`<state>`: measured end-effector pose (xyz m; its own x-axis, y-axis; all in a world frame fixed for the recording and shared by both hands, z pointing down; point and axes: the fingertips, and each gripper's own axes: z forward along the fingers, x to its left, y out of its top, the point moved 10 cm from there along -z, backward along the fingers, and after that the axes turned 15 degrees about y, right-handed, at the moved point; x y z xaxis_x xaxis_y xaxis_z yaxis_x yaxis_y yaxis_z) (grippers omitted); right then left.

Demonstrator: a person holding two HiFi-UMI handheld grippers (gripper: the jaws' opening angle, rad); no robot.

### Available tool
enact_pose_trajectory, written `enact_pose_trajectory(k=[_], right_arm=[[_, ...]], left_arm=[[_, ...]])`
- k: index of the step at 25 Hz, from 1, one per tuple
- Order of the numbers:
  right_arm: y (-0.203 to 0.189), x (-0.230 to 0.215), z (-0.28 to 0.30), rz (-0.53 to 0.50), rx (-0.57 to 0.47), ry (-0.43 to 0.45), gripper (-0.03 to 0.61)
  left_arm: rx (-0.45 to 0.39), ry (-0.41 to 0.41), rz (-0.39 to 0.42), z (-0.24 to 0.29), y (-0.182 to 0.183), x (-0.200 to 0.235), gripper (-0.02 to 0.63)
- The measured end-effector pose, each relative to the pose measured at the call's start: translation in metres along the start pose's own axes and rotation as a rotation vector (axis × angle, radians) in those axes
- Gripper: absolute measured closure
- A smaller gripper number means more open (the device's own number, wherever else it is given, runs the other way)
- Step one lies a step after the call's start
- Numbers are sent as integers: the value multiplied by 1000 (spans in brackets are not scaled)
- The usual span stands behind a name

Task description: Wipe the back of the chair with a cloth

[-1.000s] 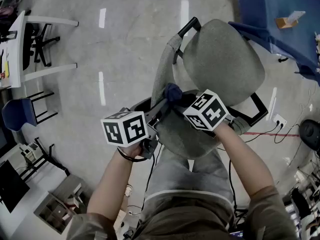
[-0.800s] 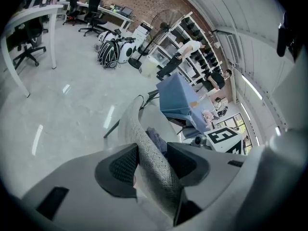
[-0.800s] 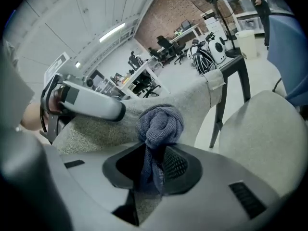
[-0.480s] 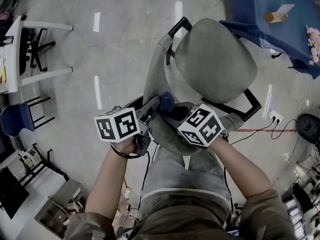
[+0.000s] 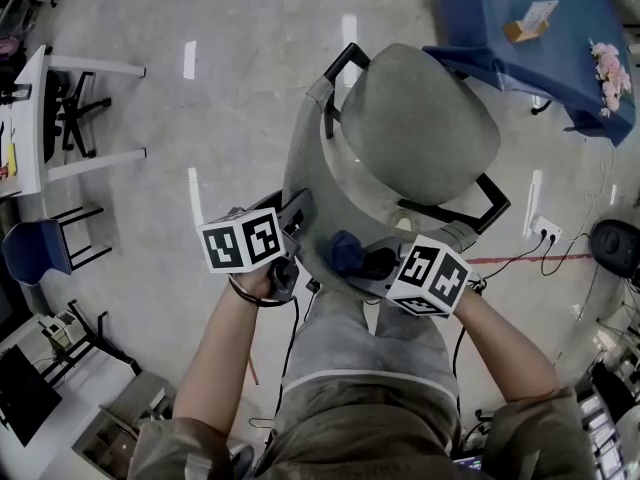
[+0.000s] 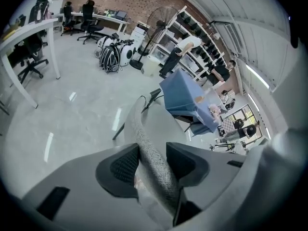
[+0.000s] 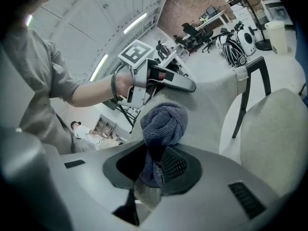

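Left tongs (image 6: 153,161): clamped on the top edge of the chair back (image 6: 144,138), one pad on each side of the padding. Looks like a steadying grip.
Right tongs (image 7: 155,166): pinched shut on the tail of the cloth (image 7: 163,121), with the wad poking out past the tips.
Where the cloth is: in the head view, down by the near end of the chair back (image 5: 297,158), just beside the left tongs. Touching the fabric or just off it, can't tell.
Cloth feel: soft, light, floppy, terry-looking. Probably best gripped by the bunched tail, deep in the pads, so the wad does the rubbing.
Chair back feel: padded with a rough weave, stiff underneath. Likely to swing away if pushed, so worth holding at the top rim.
Which way things run: top edge long and bowed, from the armrest (image 5: 340,66) end toward the body, front face turned to the seat (image 5: 420,128). Cloth balled up, so no real long axis, wad aimed at the chair back.
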<state>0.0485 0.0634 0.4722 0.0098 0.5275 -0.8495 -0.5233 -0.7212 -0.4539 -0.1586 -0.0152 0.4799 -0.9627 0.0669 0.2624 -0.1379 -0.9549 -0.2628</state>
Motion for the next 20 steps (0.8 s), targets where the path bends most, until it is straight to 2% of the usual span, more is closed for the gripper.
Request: enact_pose_trajectory(k=[5, 8, 14, 20], right_arm=[[-19, 13, -20, 39, 29, 39, 480], [-29, 20, -32, 92, 6, 36, 480], [-32, 38, -59, 164, -135, -79, 477], [1, 64, -89, 77, -236, -221, 477]], left_arm=[[-14, 21, 36, -7, -1, -4, 417], [-16, 29, 43, -18, -6, -4, 430], [-42, 44, 104, -49, -7, -10, 453], [-141, 14, 160, -89, 9, -30, 499]])
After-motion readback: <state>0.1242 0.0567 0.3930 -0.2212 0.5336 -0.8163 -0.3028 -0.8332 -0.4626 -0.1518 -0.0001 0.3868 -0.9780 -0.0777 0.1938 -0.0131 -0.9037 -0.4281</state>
